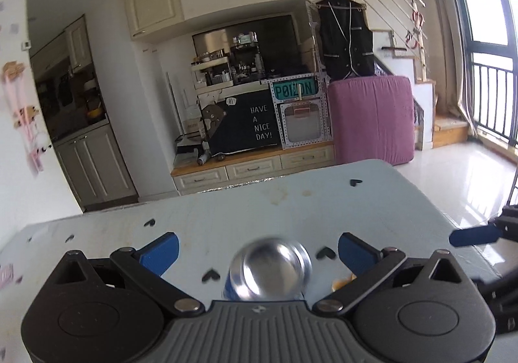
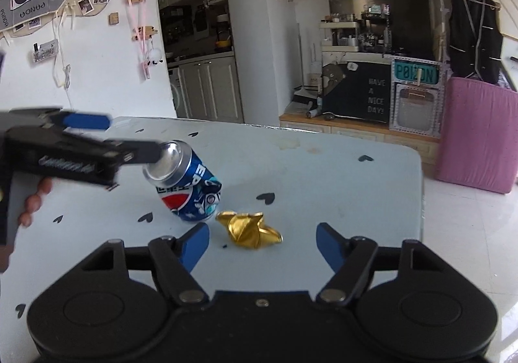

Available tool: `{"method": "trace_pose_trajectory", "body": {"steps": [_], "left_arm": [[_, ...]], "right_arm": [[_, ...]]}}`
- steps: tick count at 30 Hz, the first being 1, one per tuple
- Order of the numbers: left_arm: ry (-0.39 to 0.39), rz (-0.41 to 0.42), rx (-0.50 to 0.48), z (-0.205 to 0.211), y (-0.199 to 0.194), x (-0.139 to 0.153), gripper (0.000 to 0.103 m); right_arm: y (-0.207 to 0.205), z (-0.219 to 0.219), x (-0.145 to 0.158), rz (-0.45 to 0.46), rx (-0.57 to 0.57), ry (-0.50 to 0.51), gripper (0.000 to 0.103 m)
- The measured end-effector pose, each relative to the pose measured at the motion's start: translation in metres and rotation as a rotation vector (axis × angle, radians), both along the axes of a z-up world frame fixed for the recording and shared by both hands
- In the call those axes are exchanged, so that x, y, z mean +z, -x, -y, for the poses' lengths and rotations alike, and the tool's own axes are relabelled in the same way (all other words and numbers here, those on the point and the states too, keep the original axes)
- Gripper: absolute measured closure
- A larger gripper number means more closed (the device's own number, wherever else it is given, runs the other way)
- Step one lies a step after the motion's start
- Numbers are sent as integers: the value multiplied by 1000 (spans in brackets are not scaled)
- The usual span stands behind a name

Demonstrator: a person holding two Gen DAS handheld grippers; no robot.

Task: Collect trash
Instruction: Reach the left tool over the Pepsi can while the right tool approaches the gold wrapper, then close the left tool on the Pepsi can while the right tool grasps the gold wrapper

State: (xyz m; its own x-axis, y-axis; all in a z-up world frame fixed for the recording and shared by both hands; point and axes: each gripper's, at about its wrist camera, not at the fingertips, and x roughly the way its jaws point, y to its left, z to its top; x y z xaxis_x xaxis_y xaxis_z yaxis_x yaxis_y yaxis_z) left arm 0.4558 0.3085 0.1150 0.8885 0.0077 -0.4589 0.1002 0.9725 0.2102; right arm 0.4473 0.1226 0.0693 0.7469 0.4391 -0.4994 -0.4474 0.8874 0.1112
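1. Left gripper (image 1: 258, 251), black-bodied with blue finger pads, stood spread wide in its own wrist view; the dented blue aluminium Pepsi can (image 1: 270, 269) lay between its fingers, close to the palm, silver base end toward the camera; neither blue pad touched the can's sides in that view.
2. From the right wrist view the left gripper (image 2: 129, 139) reached in from the left, one blue pad up and behind, a black arm of it overlapping the can's (image 2: 187, 181) silver end; whether that arm actually touched the metal could not be told; the can was tilted, its crumpled lower end resting on the table.
3. Right gripper (image 2: 262, 241), same black build with blue pads, was likewise spread open and pinched nothing; it hovered low over the pale blue tabletop printed with small black hearts (image 2: 323, 175).
4. The crumpled gold foil wrapper (image 2: 249, 230) lay on the table just ahead of the right gripper, between the lines of its two fingers but nearer the left-hand pad; it sat just beside the can's lower end, to the can's right; I could not tell if the two touched.
5. In the left wrist view one blue pad of the right gripper (image 1: 474, 235) showed at the right edge, over the table's (image 1: 226, 211) far corner; a sliver of gold showed beside the left gripper's right-hand finger.
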Motion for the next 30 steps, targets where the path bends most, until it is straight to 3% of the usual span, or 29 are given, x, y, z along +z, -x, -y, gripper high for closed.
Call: {"method": "trace_pose_trajectory", "body": {"steps": [6,11,13,16,18,26,30], "left_arm": [[-49,-83,7,-2,-34,-26,4],[-29,-105,-37,-12,-24,-37,30],[-35,-92,-27,-16,-18,-39,30],[-15,-81,-16,-24,-10,-40,30],[5,-79,-6,-29,-4,-38,30],[120,-84,21,-37,41,-27,31],[155,-126,10,-33,68,-20,31]], "right_arm": [[-36,-12,-20,-30,38,39,31],[-60,-26,-36,-70,83,53,37],[-67,-32,-42,-81,91,68,41],[-76,-38,-51,-121,100,65,56],[-72,-41,-53,-95,94,79,77],[-41,-37,-51,-86,100,78,79],[-16,-29,-48,-102,107,76,79]]}}
